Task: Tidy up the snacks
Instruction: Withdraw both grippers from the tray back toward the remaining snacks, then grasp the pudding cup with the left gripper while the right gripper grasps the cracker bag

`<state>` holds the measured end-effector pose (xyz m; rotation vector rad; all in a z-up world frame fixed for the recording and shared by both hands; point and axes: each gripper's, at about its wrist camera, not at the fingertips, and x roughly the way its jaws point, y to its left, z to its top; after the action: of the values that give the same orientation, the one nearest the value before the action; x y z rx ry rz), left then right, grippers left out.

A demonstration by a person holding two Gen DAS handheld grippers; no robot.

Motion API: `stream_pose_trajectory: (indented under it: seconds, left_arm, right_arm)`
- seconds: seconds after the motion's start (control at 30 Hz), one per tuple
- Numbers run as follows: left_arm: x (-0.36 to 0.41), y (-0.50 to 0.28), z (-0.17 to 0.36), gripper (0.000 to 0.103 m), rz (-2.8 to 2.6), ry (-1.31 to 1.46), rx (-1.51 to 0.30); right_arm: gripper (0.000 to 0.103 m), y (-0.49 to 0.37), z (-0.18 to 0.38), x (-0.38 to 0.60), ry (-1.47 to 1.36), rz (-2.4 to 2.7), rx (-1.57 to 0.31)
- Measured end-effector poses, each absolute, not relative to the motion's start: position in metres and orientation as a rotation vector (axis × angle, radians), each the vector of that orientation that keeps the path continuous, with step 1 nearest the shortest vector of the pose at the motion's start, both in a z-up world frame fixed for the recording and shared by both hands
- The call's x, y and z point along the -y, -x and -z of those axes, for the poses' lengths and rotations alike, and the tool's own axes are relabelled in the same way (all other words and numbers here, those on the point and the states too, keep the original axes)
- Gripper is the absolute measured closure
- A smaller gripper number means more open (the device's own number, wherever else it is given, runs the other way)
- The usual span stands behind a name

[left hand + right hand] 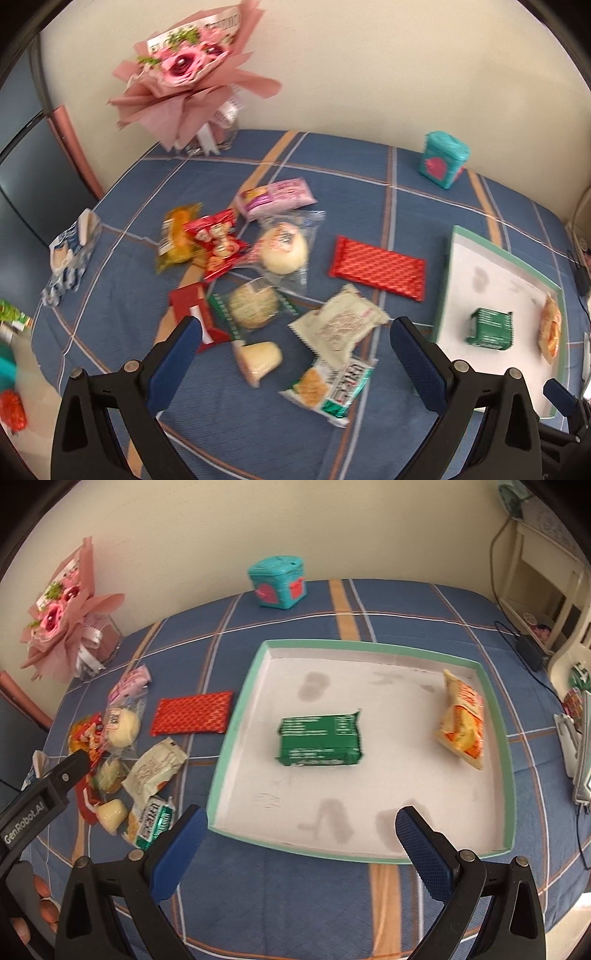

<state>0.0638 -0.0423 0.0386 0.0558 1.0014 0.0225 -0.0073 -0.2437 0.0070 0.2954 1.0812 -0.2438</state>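
The cracker packet (pixel 328 387) lies on the table just ahead of the left gripper (pixel 295 354), between its wide-open, empty fingers, long axis slanting toward the tray (pixel 236 716) on the right. The right gripper (pixel 301 843), also open and empty, hovers at the tray's near rim, so the left is nearer.

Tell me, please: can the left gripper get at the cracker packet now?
Probably yes. The left gripper is open and empty, the cracker packet lies between its fingers on top of the pile, and nothing covers it.
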Motion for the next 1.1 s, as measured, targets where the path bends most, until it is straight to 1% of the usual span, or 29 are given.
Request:
stream_pose_trajectory:
  seconds: [0.33,0.63,1.1]
  left_arm:
    - [-0.002,-0.074,-0.022,0.001,-0.126,0.021,-1.096]
    - [-0.038,-0.081,-0.009,0.001,-0.195,0.102,-1.143]
    - [-0.041,-0.095,0.037,0.001,-0.178,0.15,-1.298]
  right_arm:
    - [0.0,-0.019,0.004,0.194,-0.288,0.127,-1.121]
    - [0.0,-0.038,0.02,0.159,-0.307,0.06,-1.17]
    - [0.001,-0.06,0.051,0.114,-0.246,0.0,-1.238]
